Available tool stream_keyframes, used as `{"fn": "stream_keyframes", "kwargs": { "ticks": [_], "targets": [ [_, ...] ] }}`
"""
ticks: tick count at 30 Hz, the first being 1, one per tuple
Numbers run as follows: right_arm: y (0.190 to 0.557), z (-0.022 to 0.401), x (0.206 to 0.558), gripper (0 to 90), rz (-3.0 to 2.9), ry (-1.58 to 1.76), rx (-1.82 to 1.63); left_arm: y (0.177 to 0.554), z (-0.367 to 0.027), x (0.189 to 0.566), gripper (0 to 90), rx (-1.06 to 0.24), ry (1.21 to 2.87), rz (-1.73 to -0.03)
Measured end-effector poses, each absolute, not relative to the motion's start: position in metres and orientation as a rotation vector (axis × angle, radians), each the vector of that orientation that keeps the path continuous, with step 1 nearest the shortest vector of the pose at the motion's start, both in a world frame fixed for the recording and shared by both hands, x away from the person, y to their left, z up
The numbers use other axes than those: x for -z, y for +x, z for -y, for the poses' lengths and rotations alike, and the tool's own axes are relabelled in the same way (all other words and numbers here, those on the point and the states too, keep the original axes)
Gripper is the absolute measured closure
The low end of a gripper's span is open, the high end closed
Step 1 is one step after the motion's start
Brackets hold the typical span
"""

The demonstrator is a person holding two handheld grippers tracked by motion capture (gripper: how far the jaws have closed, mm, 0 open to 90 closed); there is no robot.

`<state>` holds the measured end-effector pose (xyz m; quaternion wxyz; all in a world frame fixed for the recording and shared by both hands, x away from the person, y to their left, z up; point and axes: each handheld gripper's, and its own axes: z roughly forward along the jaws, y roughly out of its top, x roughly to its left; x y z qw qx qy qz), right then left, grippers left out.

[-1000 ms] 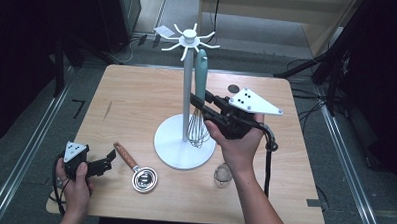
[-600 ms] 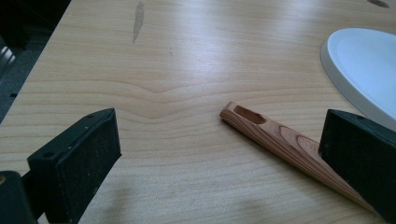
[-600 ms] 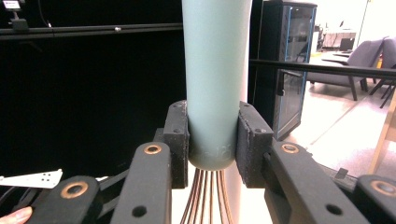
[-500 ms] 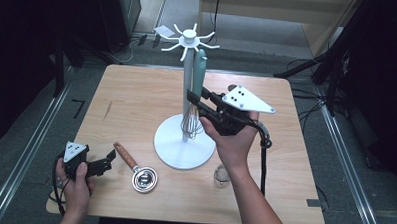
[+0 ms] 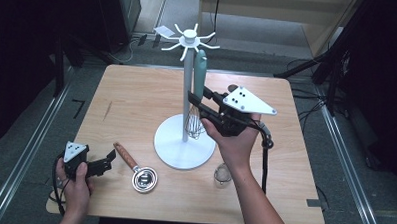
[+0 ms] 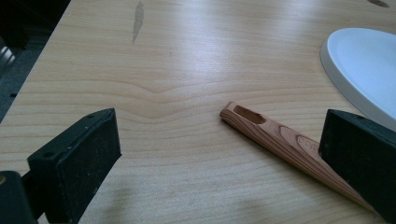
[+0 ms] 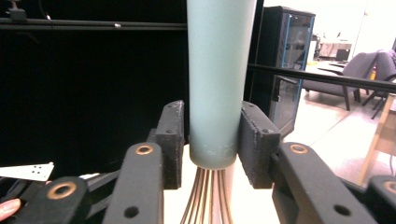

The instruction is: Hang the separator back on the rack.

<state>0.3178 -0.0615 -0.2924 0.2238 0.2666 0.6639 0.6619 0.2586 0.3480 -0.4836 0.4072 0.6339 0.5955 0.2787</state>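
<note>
High view, one whisk [image 5: 197, 99], one strainer [image 5: 136, 170], two grippers.

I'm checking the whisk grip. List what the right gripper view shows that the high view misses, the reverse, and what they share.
Right gripper view: the whisk's pale green handle up close between the right gripper's fingers, which have just been opening; whether they press it is unclear. High view: the white rack, the wooden-handled scoop, the left gripper, the table. Both: the whisk, its wires and the right gripper.
</note>
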Motion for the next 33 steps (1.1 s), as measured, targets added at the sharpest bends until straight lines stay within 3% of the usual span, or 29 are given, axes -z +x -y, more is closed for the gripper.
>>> {"fn": "stream_keyframes", "kwargs": {
  "ticks": [2,9,16,21,33],
  "targets": [
    [0.317,0.062,0.291,59.8,-1.832,0.726,-1.849,0.259,-0.348,0.484,0.0,-0.702,1.598,-1.502],
    [0.312,0.068,0.286,60.3,-1.809,0.711,-1.855,0.259,-0.348,0.484,0.0,-0.700,1.599,-1.502],
    [0.306,0.082,0.273,72.6,-1.776,0.697,-1.886,0.259,-0.348,0.484,0.0,-0.700,1.597,-1.506],
    [0.301,0.089,0.259,90.0,-1.798,0.685,-1.872,0.259,-0.348,0.484,0.0,-0.700,1.596,-1.508],
    [0.308,0.093,0.239,90.0,-1.779,0.709,-1.836,0.259,-0.348,0.484,0.0,-0.700,1.600,-1.508]
  ]
}}
